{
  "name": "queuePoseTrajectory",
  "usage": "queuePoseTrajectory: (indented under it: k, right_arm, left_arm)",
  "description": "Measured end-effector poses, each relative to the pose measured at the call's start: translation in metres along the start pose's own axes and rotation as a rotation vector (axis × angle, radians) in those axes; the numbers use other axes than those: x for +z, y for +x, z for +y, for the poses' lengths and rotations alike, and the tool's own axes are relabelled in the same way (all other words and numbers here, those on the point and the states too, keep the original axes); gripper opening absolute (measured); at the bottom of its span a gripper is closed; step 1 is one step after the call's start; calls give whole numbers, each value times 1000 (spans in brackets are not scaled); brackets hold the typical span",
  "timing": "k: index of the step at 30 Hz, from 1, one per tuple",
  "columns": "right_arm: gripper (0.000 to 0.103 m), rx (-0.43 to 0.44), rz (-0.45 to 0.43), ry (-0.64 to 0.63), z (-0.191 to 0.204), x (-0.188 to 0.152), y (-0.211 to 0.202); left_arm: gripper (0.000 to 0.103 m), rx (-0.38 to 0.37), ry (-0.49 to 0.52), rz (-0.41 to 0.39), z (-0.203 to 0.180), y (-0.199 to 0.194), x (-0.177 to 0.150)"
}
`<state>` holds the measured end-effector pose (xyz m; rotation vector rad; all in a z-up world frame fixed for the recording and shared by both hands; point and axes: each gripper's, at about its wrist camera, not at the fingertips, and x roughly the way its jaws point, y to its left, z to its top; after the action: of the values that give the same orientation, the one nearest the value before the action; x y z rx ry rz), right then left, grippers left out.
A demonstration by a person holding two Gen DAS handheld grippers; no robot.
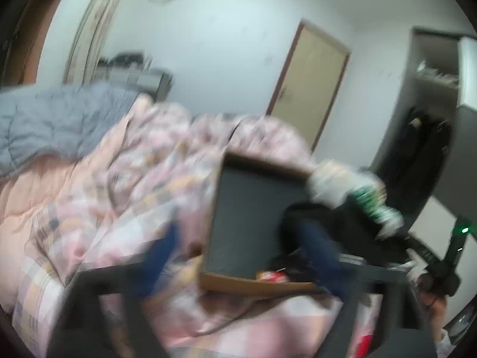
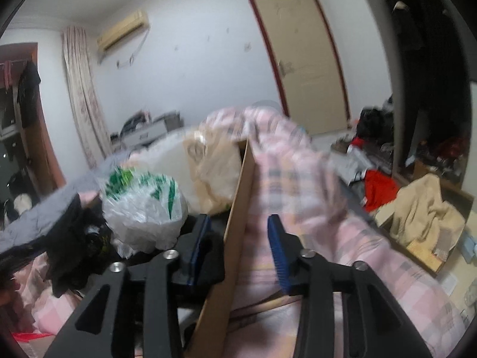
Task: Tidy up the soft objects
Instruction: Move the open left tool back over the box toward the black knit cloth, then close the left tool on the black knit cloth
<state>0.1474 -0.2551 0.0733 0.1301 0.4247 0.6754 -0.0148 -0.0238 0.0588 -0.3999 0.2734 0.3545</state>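
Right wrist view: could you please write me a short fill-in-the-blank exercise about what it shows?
1. The white plastic bag carries a ___ print.
2. Between the open jaws of the right gripper stands one wall of a ___ box.
3. The door in the far wall is ___.
4. The plaid quilt beside the box is mostly ___.

Missing words: green; cardboard; closed; pink.

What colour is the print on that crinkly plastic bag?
Green on a white plastic bag, clearest in the right wrist view.
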Motion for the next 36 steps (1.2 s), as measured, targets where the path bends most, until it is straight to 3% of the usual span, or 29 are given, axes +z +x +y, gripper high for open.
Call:
queuePoseTrajectory:
  k: [2,4,5,8,10,14,18,23,27,29,31,36]
  right_arm:
    - [53,4,-65,-16,4,-1,-14]
    - [74,20,-119,-35,7,-3,-25]
    - [77,28,-134,-42,9,-1,-26]
    - [85,46,-161,-74,19,1,-26]
    - [98,29,-130,-92,24,2,-15]
    - [98,41,-75,-85,20,1,-3]
    - [98,53,-80,-38,10,-1,-9]
    - [98,55,-77,-38,12,-1,-9]
    - [98,53,-79,-47,13,-2,-9]
    - [98,54,-78,-43,12,-2,-9]
    - [98,56,-77,-39,11,-2,-9]
    - [98,55,-75,-40,11,-2,-9]
  left_arm:
    - [95,-87,16,-73,-9,-17,1]
    - [103,-124,25,-98,-13,-21,3]
    - [103,-146,32,-107,-15,-22,2]
    - [103,-183,75,-68,-27,-15,4]
    - [103,-201,99,-42,-38,-8,5]
    - [103,-227,155,26,-63,19,17]
    - [103,-193,238,107,-83,49,25]
    - [103,-234,300,252,-93,81,25]
    - [103,-206,369,314,-101,99,17]
    - [94,-205,385,355,-104,107,9]
    - [64,-197,395,374,-105,108,-1]
    - [47,-208,395,356,-105,106,-3]
